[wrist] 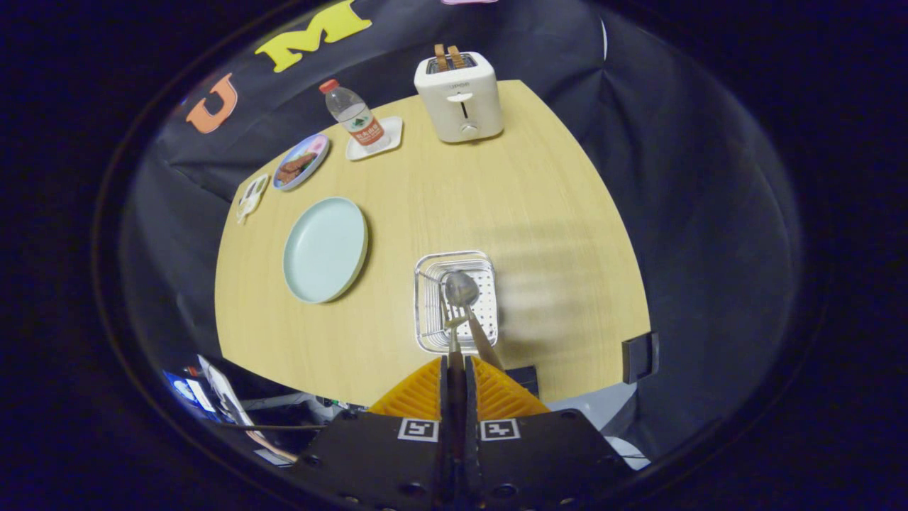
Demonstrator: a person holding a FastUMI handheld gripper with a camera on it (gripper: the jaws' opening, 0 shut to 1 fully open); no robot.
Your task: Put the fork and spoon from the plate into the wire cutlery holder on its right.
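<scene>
Your gripper (pixel 456 365) hangs over the near edge of the counter (pixel 539 213), its fingers pressed close together on the fork (pixel 452 332) handle. Just ahead of them stands the wire cutlery holder (pixel 455 301), with the spoon (pixel 464 294) in it and the fork reaching into it beside the spoon. To the holder's left lies the plate (pixel 325 249). Beyond the plate, along the far left edge, you have a small dish of food (pixel 301 162), then a bottle (pixel 353 117) standing on a tray (pixel 374 139). The toaster (pixel 460 96) sits at the far edge, right of the bottle.
</scene>
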